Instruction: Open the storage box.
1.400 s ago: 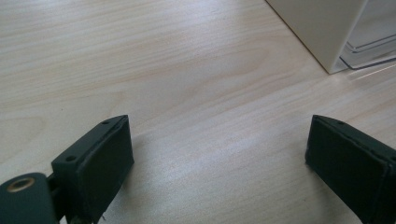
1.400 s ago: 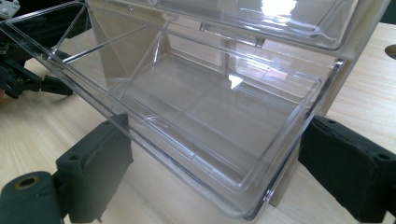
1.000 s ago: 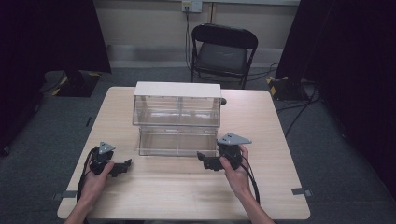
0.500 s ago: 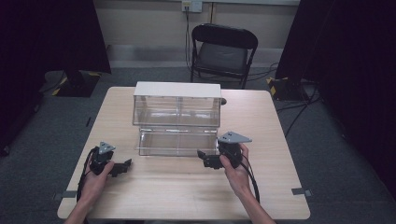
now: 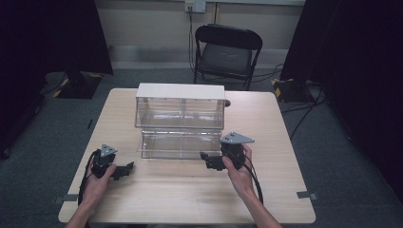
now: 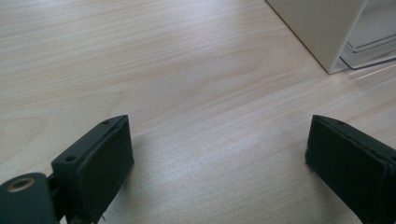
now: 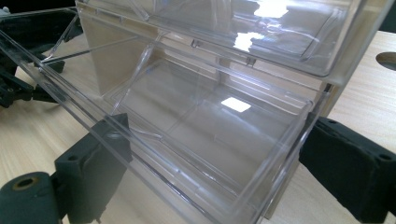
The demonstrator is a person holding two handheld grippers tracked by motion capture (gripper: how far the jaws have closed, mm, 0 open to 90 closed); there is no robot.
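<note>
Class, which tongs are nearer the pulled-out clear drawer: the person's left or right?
Right. The right tongs sit at the drawer's front right corner, jaws open either side of it; the left tongs rest apart, off its left end.

Pale wood, clear plastic, matt black pads

I see the tabletop (image 6: 187,70) as light wood grain with a smooth, faintly sheeny finish. The drawer (image 7: 210,130) pulled from the cabinet (image 5: 179,105) is clear glossy plastic that throws bright glare; the cabinet's shell looks matt white. My left tool (image 6: 219,154) and right tool (image 7: 210,172) carry matt black pads, slightly rough, like rubber.
</note>
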